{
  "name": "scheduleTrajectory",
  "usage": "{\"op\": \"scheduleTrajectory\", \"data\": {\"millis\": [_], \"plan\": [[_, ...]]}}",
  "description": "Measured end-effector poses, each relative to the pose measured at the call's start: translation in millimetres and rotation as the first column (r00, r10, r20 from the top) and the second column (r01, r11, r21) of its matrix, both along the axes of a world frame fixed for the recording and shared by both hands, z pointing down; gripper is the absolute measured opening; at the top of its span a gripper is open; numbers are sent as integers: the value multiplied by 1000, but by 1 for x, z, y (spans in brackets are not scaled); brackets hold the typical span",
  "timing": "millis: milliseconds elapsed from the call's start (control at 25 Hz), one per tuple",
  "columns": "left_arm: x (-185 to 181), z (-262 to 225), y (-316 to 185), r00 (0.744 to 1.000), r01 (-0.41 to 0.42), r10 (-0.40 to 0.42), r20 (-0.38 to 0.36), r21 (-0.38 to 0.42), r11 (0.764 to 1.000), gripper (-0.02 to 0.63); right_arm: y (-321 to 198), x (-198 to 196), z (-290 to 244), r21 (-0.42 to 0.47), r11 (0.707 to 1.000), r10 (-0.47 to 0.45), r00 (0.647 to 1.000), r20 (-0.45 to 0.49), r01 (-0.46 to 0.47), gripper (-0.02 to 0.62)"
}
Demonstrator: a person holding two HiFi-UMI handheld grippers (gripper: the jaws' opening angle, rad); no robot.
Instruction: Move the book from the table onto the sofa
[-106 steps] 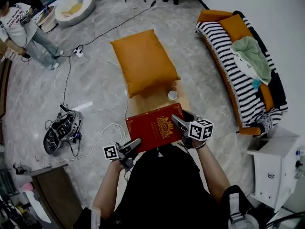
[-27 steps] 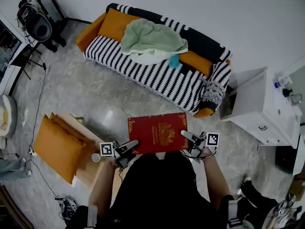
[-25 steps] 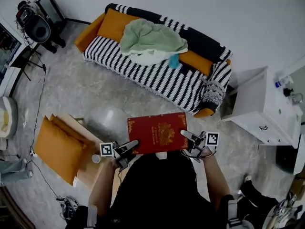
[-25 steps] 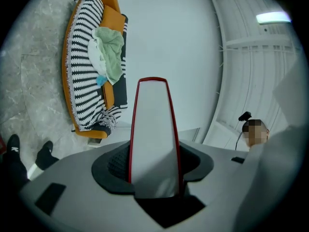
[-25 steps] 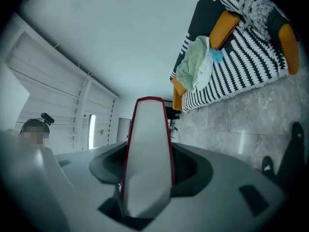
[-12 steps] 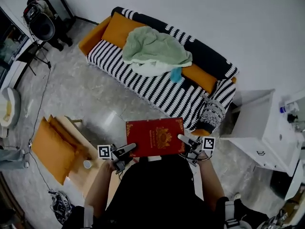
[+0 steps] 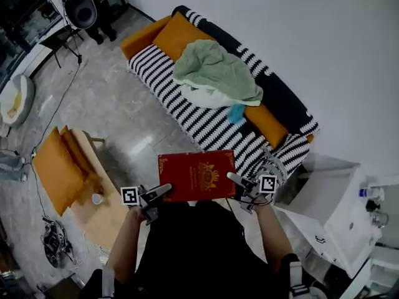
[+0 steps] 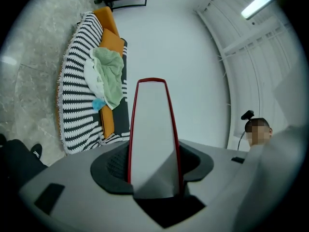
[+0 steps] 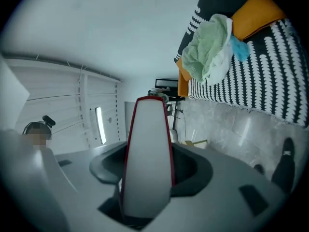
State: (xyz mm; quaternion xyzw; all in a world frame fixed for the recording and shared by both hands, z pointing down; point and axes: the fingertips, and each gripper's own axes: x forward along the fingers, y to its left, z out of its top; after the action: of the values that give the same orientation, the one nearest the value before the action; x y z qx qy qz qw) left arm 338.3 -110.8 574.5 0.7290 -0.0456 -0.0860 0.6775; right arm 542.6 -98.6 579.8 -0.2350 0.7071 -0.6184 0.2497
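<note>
**couch_q:** Why both hands on one book?

**me:** It's a wide hardcover, so one pinch at a corner would probably let it sag or twist. I've got the left tool (image 7: pixel 163 189) on the book's (image 7: pixel 197 175) near-left corner and the right tool (image 7: pixel 234 179) on its right edge. That holds it flat with the cover up.

**couch_q:** Tools fully closed?

**me:** No, each one is closed only as far as the book's thickness. In both gripper views the pads are clamped on the red covers, with the white page edge between them.

**couch_q:** Where is it now?

**me:** It's in the air in front of me, off the surface (image 7: pixel 109 213) and just short of the sofa (image 7: pixel 206 124). A green blanket (image 7: pixel 215 73) covers the middle, so I'd go for the bare striped end.
</note>
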Motion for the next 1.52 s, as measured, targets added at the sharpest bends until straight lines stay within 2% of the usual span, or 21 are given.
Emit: {"op": "scheduleTrajectory", "data": {"millis": [160, 480, 600, 800, 960, 1080, 1240, 1360, 1520], "plan": [[3, 6, -10, 999, 42, -43, -15, -31, 999, 241, -15, 3, 0, -9, 1000, -24, 1000, -14, 24, 249], [-3, 28, -73, 999, 19, -23, -42, -78, 997, 241, -70, -2, 15, -70, 997, 20, 998, -52, -23, 249], [-8, 30, -110, 998, -17, 12, -60, -84, 996, 241, -96, -9, 8, -76, 995, 64, 995, -71, -70, 249], [-11, 30, -179, 991, -125, 121, -60, -57, 991, 241, -146, -14, 6, -60, 985, 156, 984, -89, -162, 247], [-14, 24, -219, 986, -155, 151, -73, -58, 986, 241, -178, -19, 2, -43, 977, 206, 974, -91, -210, 247], [-17, 22, -235, 988, -140, 134, -80, -71, 988, 242, -192, -23, 3, -56, 972, 225, 971, -83, -230, 247], [-16, 29, -261, 994, -68, 60, -90, -80, 994, 245, -213, -18, 10, -85, 968, 231, 970, -82, -237, 245], [-12, 33, -274, 996, -24, 16, -86, -96, 995, 250, -230, -12, 14, -93, 973, 207, 976, -71, -213, 245], [-1, 26, -291, 996, -5, -2, -91, -80, 997, 267, -254, 2, 24, -121, 977, 173, 985, -15, -173, 245]]}}
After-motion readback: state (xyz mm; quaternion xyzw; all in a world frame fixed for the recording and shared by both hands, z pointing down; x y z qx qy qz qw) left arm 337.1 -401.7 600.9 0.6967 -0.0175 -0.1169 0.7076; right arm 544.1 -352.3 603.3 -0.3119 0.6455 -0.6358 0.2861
